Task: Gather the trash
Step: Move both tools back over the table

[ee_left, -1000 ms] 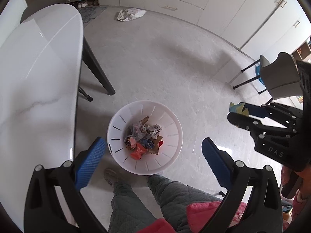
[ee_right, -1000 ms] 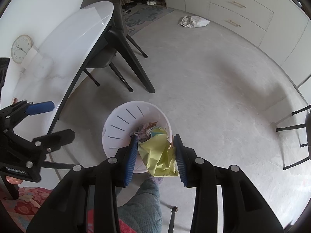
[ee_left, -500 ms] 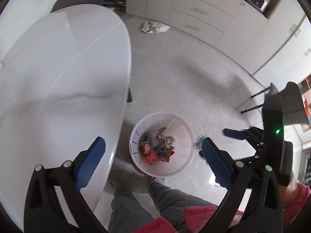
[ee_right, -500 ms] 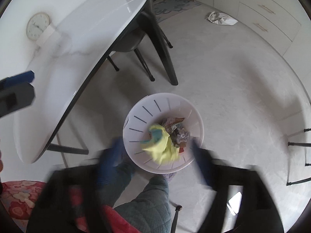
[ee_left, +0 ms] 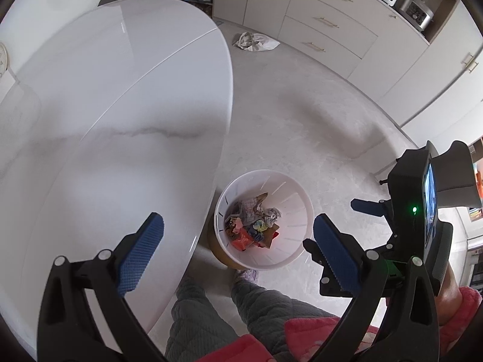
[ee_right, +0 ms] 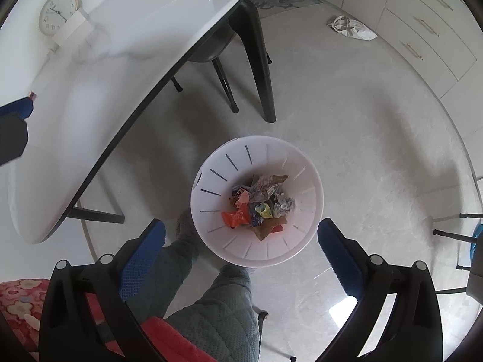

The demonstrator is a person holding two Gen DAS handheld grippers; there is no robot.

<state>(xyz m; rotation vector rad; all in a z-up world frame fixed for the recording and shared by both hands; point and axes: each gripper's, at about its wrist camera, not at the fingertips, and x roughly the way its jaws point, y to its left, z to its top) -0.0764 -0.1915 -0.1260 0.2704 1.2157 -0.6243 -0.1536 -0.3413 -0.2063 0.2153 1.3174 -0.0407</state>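
Desk [ee_left: 114, 96]: white marble-look top, seen at the left of both views; dark legs are shown beneath it in the right wrist view.
Clock [ee_right: 59, 12]: a round white face is propped at the far left end of the desk.
Left gripper [ee_left: 238, 250]: held high and pointed downward, partly above the desk edge and partly above the floor; the jaws are spread wide and nothing is held between the blue pads [ee_left: 142, 253].
Bin [ee_right: 211, 166]: a white slotted wastebasket is stood on the floor just beside the desk edge, close in front of the person's feet; it is framed between the fingers in both views.
Trash [ee_right: 259, 205]: crumpled paper, an orange wrapper, brown card and a small yellow-green piece are piled at the bottom of the bin.
Legs [ee_right: 217, 310]: grey quilted trousers are seen below the bin, with a slipper touching the bin's near side.
Right gripper [ee_right: 241, 253]: held above the bin, aimed straight down at it; the jaws are parted wide and empty. In the left wrist view its black body [ee_left: 413, 211] is seen to the right of the bin, with a green light lit.
Floor [ee_right: 347, 105]: pale grey tile; a crumpled light bag [ee_right: 351, 27] is left lying near the cabinets, well apart from the bin.
Cabinets [ee_left: 329, 21]: cream drawers along the far wall.
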